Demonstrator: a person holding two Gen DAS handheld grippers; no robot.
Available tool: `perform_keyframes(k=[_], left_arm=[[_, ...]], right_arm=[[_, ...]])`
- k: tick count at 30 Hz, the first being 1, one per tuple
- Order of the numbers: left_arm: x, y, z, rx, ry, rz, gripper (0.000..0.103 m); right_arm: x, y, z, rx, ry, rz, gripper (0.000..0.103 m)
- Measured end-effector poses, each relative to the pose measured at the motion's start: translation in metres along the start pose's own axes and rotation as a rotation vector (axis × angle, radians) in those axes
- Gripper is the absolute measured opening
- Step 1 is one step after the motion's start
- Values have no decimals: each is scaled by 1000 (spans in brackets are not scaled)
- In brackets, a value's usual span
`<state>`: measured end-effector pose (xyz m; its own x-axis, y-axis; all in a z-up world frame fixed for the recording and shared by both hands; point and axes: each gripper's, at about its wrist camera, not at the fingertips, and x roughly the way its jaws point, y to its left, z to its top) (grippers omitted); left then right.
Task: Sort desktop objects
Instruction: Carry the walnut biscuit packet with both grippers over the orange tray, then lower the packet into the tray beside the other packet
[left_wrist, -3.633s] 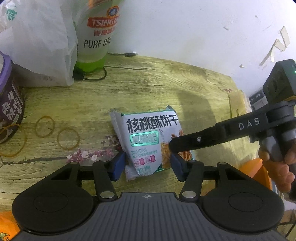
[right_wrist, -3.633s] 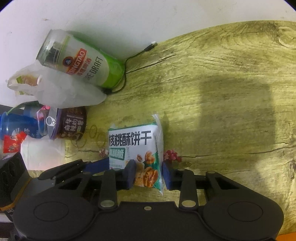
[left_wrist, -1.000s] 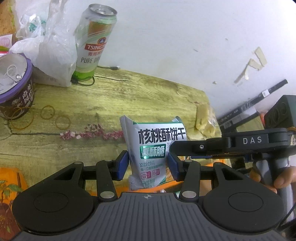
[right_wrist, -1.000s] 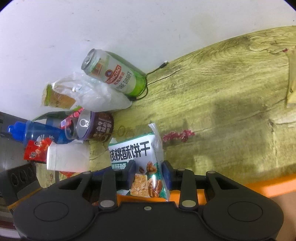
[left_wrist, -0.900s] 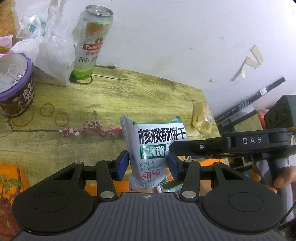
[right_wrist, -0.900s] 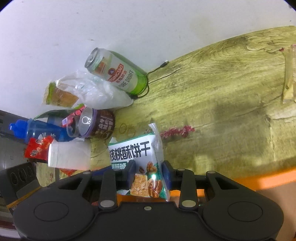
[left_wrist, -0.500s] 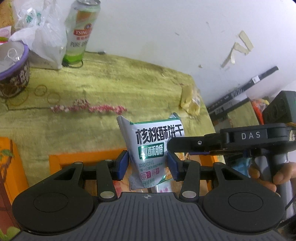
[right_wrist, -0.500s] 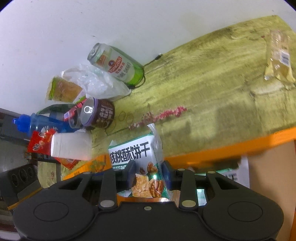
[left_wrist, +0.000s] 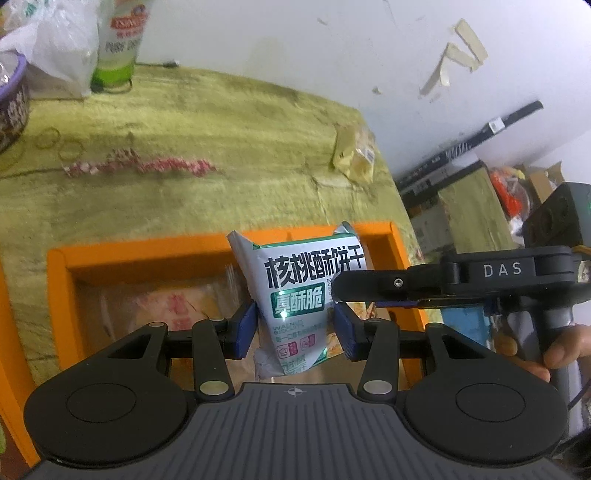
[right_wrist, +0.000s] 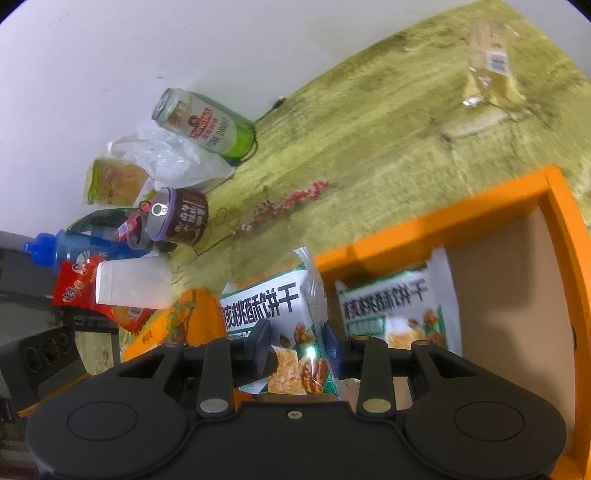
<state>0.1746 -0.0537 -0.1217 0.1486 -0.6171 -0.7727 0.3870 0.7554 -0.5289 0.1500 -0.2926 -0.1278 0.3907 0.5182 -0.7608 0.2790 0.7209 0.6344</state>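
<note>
Both tongs are clamped on the same thing. In the left wrist view the left tongs (left_wrist: 293, 328) press their blue pads on the two side edges of the white and green foil packet of walnut biscuits (left_wrist: 299, 295), low on its body, while the black arm of the right tongs (left_wrist: 334, 295) reaches in from the right of the frame and bites the packet's right edge. In the right wrist view the right tongs (right_wrist: 297, 350) are closed on the packet (right_wrist: 280, 317) over its printed nuts.

A second ago the packet hung over the worn yellow-green wooden table (left_wrist: 184, 147), with only a sliver of orange at the lower edge of each frame. Now the open orange-walled box (left_wrist: 147, 251) fills the middle of the left view, and the packet hangs above its right half. The carry from table to box looks nearly done; what remains, I judge, is to lower and let go.

The packet stands nearly upright, its long axis running bottom to top of the left frame and tipped slightly left, its crimped top seal pointing up and its printed face toward the left camera. A second, matching biscuit packet (right_wrist: 395, 310) already lies flat in the box, to the right of the held one in the right view.
</note>
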Motion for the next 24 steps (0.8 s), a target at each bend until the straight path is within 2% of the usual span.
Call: perform_keyframes(k=[13,24], left_arm=[[37,-13,-37,0,123,-15,45],[64,-24,-54,19,201,-9,45]], right_arm=[[-1,-42,-36,73,42,-53,31],[0,-63,-51,77,75,-104,31]])
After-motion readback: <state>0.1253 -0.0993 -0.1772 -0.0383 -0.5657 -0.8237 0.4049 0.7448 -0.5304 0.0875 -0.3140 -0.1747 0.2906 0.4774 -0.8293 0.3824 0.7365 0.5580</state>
